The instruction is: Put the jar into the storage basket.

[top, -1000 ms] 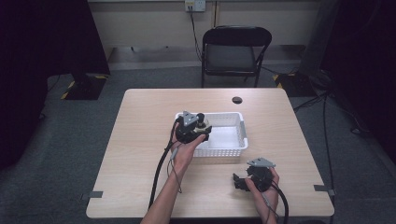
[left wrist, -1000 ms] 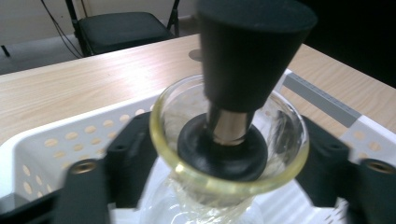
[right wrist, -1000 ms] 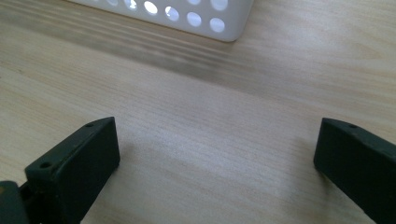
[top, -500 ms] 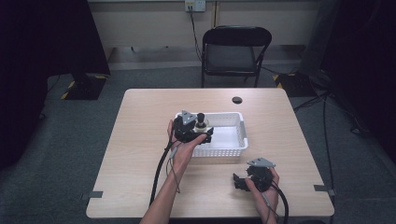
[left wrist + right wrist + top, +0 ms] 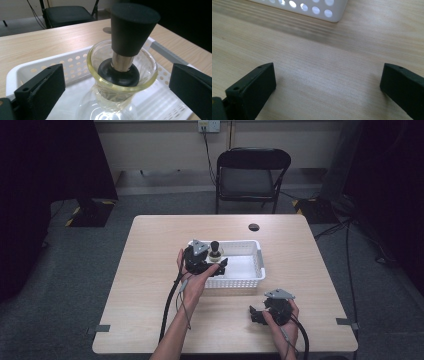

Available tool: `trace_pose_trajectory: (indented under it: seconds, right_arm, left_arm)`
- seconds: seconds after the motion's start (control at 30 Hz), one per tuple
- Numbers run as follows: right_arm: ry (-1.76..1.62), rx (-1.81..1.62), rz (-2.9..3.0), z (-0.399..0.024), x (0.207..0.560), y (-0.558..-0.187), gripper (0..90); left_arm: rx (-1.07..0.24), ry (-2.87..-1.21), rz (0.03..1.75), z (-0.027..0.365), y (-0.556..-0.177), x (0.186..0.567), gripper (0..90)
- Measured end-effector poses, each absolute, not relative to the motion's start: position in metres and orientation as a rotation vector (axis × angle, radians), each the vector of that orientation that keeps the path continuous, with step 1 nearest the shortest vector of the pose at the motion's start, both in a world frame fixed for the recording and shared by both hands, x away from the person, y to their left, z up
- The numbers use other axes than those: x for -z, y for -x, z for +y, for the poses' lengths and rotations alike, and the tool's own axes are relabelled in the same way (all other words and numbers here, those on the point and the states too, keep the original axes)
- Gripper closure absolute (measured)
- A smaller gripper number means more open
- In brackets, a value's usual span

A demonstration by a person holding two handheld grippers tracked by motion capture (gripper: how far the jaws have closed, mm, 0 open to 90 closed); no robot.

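Note:
A clear glass bottle (image 5: 122, 75) with a black cone stopper (image 5: 132, 27) stands upright in the left end of a white perforated basket (image 5: 257, 255). My left gripper (image 5: 220, 259) reaches over the basket's left end toward the bottle (image 5: 215, 251). Its jaws have just been opening. In the left gripper view the left gripper (image 5: 117, 82) is open, with the bottle between the jaws and clear of both. The basket wall (image 5: 37, 65) runs behind them. My right gripper (image 5: 256, 314) rests near the table's front right, open over bare wood (image 5: 328, 82).
A small black round disc (image 5: 254, 227) lies at the table's far side. A black folding chair (image 5: 250, 175) stands beyond the table. A corner of the basket (image 5: 332, 15) lies just ahead of the right gripper. Cables trail from both grippers off the near edge.
The left gripper's jaws have spread apart from the bottle, which stays standing in the basket. The left hand shifted slightly left. The right hand has not moved.

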State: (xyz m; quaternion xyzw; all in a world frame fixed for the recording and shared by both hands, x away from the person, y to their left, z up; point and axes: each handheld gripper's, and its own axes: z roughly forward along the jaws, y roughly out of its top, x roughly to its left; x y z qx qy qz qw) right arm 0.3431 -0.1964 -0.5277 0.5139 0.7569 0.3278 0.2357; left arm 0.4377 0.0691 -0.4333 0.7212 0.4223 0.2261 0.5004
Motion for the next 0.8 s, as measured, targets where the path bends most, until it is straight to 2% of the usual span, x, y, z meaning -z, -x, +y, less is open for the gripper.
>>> trace_pose_trajectory:
  seconds: [0.8]
  right_arm:
    - [-1.410, -0.899, 2.076, -0.196, 0.528, -0.343, 0.0]
  left_arm:
    - [-0.603, -1.703, 1.011, 0.086, -0.402, 0.427, 0.2]
